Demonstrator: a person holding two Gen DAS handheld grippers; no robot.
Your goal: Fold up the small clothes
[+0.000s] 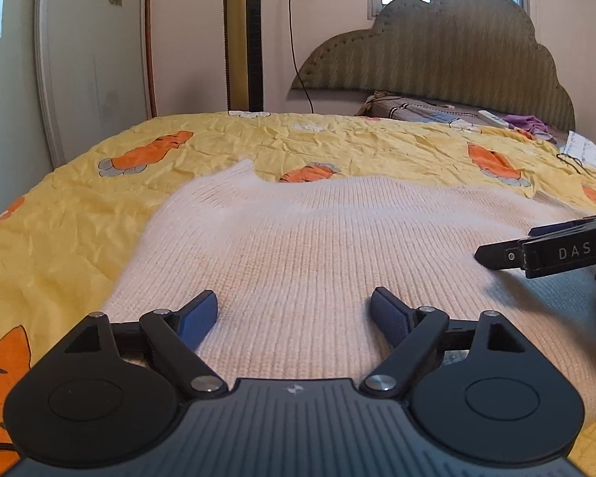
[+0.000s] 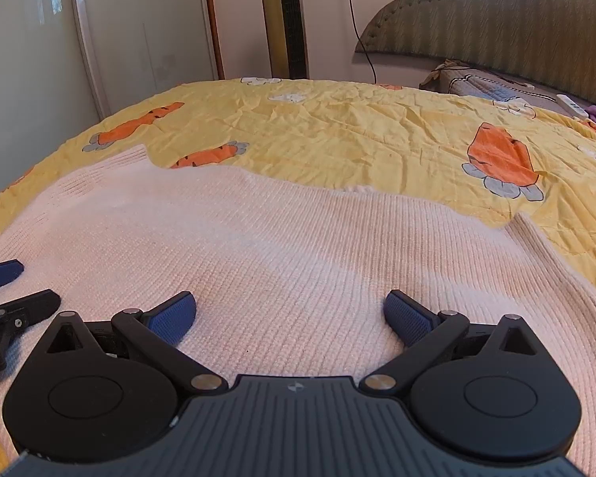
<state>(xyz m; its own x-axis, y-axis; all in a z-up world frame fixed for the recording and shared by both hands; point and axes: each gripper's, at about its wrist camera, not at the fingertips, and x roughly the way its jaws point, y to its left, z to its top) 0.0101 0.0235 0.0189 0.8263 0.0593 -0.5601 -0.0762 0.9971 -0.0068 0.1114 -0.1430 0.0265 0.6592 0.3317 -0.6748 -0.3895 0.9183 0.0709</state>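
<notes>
Two grippers, one pink sweater on a carrot-print bedspread.
Left gripper and right gripper, marked "DAS", gape empty.

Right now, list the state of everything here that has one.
Sweater: spread flat on the bed, not gripped.
Left gripper: fingers open, over the sweater, nothing between them.
Right gripper: fingers open, over the sweater, nothing between them.
Bedspread: spread out, wrinkled.
Cord: plugged into the wall socket.
</notes>
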